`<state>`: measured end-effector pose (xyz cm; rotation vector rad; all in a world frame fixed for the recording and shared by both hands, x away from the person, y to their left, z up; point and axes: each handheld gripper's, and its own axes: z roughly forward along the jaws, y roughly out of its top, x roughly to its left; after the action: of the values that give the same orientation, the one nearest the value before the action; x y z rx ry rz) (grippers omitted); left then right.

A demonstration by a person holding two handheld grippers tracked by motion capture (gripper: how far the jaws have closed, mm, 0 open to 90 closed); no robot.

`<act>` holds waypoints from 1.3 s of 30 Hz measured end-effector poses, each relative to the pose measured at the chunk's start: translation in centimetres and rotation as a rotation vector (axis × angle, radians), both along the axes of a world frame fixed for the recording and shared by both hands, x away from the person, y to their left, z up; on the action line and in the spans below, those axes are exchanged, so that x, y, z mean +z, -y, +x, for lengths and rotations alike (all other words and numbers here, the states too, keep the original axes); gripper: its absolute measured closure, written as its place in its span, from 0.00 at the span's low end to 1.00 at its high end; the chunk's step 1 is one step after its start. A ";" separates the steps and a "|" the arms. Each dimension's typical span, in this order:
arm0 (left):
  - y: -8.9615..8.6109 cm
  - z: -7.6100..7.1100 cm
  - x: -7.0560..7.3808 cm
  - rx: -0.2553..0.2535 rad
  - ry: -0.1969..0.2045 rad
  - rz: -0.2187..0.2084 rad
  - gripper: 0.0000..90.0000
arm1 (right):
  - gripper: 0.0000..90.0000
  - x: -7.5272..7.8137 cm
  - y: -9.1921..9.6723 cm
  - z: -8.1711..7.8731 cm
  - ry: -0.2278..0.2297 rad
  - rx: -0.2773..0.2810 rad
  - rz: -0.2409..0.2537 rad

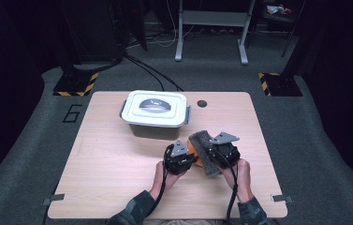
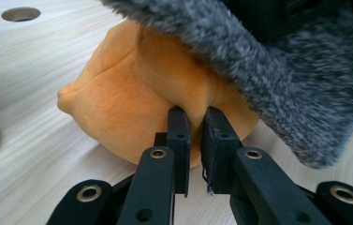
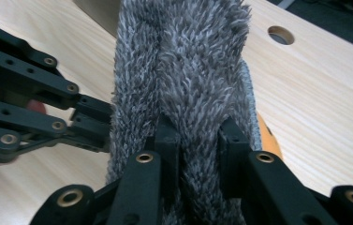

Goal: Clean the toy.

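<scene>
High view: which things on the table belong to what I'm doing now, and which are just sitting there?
In the job:
- orange cloth, pinched by the left gripper
- grey fuzzy cloth, clamped in the right gripper

Just sitting there:
- lidded white box, behind both cloths
- table

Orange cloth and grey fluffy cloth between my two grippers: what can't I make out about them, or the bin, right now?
- Orange cloth: in the high view, mostly hidden behind the left gripper and grey fluffy cloth.
- Grey fluffy cloth: in the right gripper view its lower end is cut off by the bottom edge.
- White-lidded bin: contents hidden by the closed lid.
- Right gripper: its jaws' tips are buried in pile.
</scene>
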<state>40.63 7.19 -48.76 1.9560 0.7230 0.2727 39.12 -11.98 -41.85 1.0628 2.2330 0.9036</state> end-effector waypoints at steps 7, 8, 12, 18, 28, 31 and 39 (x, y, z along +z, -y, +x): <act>0.0 0.0 0.0 -0.001 0.000 -0.002 0.91 | 0.83 -0.1 0.7 0.0 0.007 -0.039 -0.001; 0.0 0.0 0.0 0.001 0.001 -0.003 0.91 | 0.82 -0.1 1.0 0.0 0.006 -0.047 -0.005; 0.0 0.0 -0.1 -0.002 -0.001 -0.007 0.91 | 0.82 -0.4 2.4 0.2 0.002 -0.082 -0.001; 0.0 0.0 -0.1 -0.001 -0.005 -0.009 0.91 | 0.82 -1.3 4.4 0.8 -0.027 -0.154 0.001; 0.0 0.0 -0.1 -0.006 -0.004 -0.007 0.91 | 0.82 -4.3 7.4 2.5 -0.124 -0.241 0.035; 0.0 0.0 -0.2 -0.005 -0.005 -0.013 0.91 | 0.82 -5.3 7.8 3.1 -0.154 -0.258 0.039; -0.1 0.1 -0.2 0.000 -0.012 -0.023 0.91 | 0.82 -8.0 8.4 4.4 -0.228 -0.267 0.031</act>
<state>40.72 7.25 -48.97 1.9372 0.7311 0.2511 43.49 -20.43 -49.81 1.5023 2.1876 0.7354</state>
